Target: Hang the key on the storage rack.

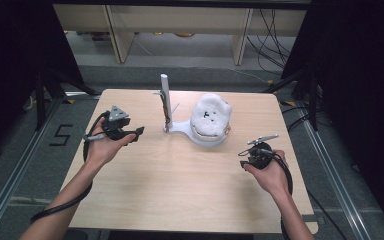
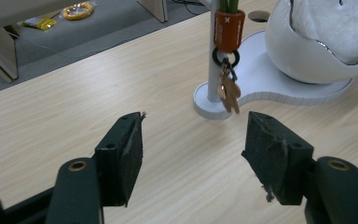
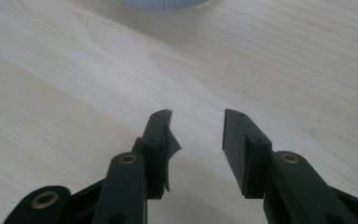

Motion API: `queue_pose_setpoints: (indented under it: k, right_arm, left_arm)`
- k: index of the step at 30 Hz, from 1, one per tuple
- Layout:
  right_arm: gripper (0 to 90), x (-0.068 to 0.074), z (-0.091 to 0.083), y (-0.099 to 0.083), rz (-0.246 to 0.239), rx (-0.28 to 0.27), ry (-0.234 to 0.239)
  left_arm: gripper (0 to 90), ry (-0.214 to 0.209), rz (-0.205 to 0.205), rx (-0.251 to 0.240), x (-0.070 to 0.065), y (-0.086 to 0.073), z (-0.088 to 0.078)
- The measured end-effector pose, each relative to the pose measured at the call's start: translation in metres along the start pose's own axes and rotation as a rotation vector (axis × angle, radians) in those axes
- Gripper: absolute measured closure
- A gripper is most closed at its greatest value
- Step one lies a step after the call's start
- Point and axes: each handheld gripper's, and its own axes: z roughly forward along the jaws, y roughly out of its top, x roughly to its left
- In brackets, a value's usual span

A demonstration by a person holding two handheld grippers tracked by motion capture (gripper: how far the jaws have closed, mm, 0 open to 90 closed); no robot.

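Note:
A white stand (image 1: pixel 182 128) sits at the table's middle back, with an upright post (image 1: pixel 164 95) and a round cup holding a white fluffy lump (image 1: pixel 210 115). From the post hangs an orange tag (image 2: pixel 229 29) with a black ring and copper-coloured keys (image 2: pixel 229 91). My left gripper (image 1: pixel 132 132) is held left of the stand and points at it. In the left gripper view it (image 2: pixel 193 135) is open with bare table between the jaws, a short way from the keys. My right gripper (image 1: pixel 247 155) is held at the right front; in its own view it (image 3: pixel 198 126) is open over bare wood.
The light wooden table (image 1: pixel 180 190) has bare room in front of the stand and between the hands. Beyond its far edge stand wooden furniture legs (image 1: pixel 122 35) and loose cables (image 1: pixel 275 40) on the floor. Dark frames flank both sides.

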Motion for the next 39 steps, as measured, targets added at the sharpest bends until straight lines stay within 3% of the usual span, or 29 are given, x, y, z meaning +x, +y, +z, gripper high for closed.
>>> queue_pose_setpoints:
  k: [6,10,11,22,28,30,36,39]
  right_arm:
    - [61.5,-0.001,-0.001,-0.003,0.027,-0.003,-0.003]
    - [60.9,-0.004,-0.001,-0.006,0.017,-0.016,0.001]
    - [60.8,-0.004,-0.001,-0.007,0.040,-0.015,-0.005]
    - [59.0,-0.013,-0.003,-0.019,0.060,-0.037,-0.007]
    - [58.2,-0.017,0.000,-0.028,0.068,-0.054,0.000]
    - [57.9,-0.016,-0.001,-0.030,0.093,-0.050,0.004]
    - [57.3,-0.017,0.005,-0.037,0.092,-0.070,0.002]
    - [57.2,-0.017,0.006,-0.040,0.089,-0.059,0.029]
  left_arm:
    - [36.5,0.006,-0.029,-0.040,0.003,-0.020,-0.013]
    - [36.4,0.021,-0.046,-0.045,0.004,-0.032,-0.019]
    - [36.4,0.020,-0.037,-0.038,0.006,-0.035,-0.021]
    - [36.1,0.033,-0.080,-0.027,0.007,-0.073,-0.032]
    - [36.1,0.044,-0.101,-0.038,0.002,-0.092,-0.035]
    - [35.9,0.044,-0.114,-0.038,-0.001,-0.099,-0.035]
    - [35.3,0.043,-0.136,-0.037,-0.007,-0.115,-0.036]
    - [35.0,0.044,-0.136,-0.028,-0.008,-0.120,-0.037]
